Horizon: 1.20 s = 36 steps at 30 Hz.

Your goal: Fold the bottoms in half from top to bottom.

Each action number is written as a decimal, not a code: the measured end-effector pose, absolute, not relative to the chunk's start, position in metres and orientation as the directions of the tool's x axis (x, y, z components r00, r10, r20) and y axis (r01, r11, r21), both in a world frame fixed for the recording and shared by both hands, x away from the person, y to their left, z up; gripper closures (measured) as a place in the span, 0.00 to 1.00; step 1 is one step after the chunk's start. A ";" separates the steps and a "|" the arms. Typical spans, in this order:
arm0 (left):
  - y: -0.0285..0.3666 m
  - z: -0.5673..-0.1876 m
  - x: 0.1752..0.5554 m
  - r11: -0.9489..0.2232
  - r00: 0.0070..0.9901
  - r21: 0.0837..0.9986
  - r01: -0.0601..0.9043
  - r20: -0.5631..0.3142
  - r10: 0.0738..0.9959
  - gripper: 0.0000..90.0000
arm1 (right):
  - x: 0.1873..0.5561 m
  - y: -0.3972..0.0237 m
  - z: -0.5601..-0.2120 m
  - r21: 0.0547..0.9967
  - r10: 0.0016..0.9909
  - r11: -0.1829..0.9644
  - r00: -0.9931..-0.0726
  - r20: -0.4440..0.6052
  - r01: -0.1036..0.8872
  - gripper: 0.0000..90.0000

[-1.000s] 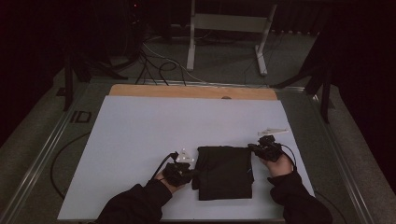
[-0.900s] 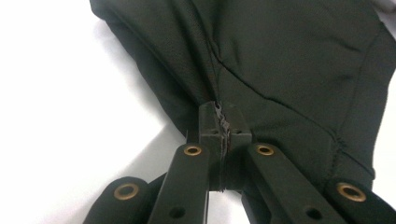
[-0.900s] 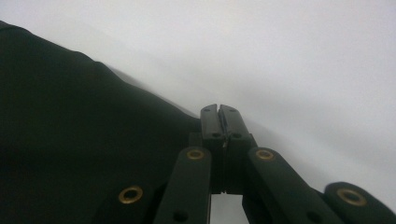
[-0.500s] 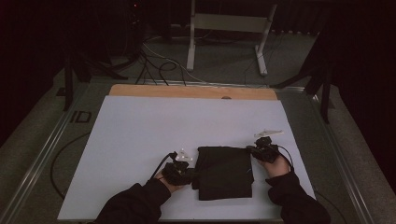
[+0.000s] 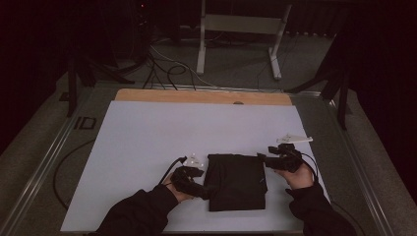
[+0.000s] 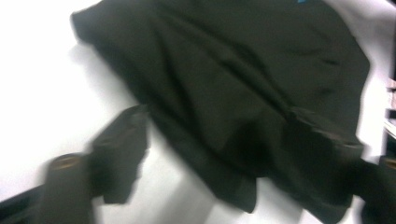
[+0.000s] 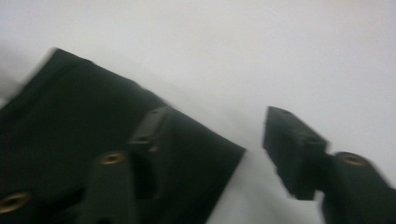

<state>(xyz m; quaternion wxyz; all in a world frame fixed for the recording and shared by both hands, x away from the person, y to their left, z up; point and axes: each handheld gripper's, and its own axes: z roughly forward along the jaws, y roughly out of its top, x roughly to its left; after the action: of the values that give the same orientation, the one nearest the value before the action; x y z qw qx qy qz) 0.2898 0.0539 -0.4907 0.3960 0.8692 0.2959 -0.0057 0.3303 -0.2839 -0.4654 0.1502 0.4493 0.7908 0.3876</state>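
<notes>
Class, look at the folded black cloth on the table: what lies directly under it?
The black cloth lies flat on the white table cover, which shows all around its edges. Whatever sits beneath its folded layers is covered and cannot be seen.

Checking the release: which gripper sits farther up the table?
The right gripper, at the folded black cloth's far right corner; the left gripper sits nearer, at its left edge.

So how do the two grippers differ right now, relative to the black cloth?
The left gripper sits at the cloth's near left edge, the right gripper at its far right corner. The left is low against the cloth, the right lifted just above it. Both have just opened, gripping nothing.
</notes>
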 end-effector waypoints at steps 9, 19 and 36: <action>0.053 -0.467 0.297 -0.455 0.808 0.718 0.528 -0.258 0.530 0.01 | 0.302 -0.273 -0.448 0.783 0.791 0.280 -0.595 0.139 0.555 0.12; 0.042 -0.479 0.306 -0.448 0.795 0.699 0.557 -0.292 0.532 0.00 | 0.289 -0.272 -0.477 0.764 0.852 0.214 -0.499 0.159 0.609 0.11; 0.036 -0.515 0.326 -0.434 0.759 0.658 0.615 -0.345 0.552 0.01 | 0.300 -0.274 -0.511 0.676 0.860 0.237 -0.474 0.187 0.697 0.11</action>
<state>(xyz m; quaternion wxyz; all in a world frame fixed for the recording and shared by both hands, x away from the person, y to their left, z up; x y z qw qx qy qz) 0.3256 0.0359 -0.5150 0.4050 0.8460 0.3447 -0.0390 0.2996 -0.2739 -0.5113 0.1125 0.5004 0.7783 0.3622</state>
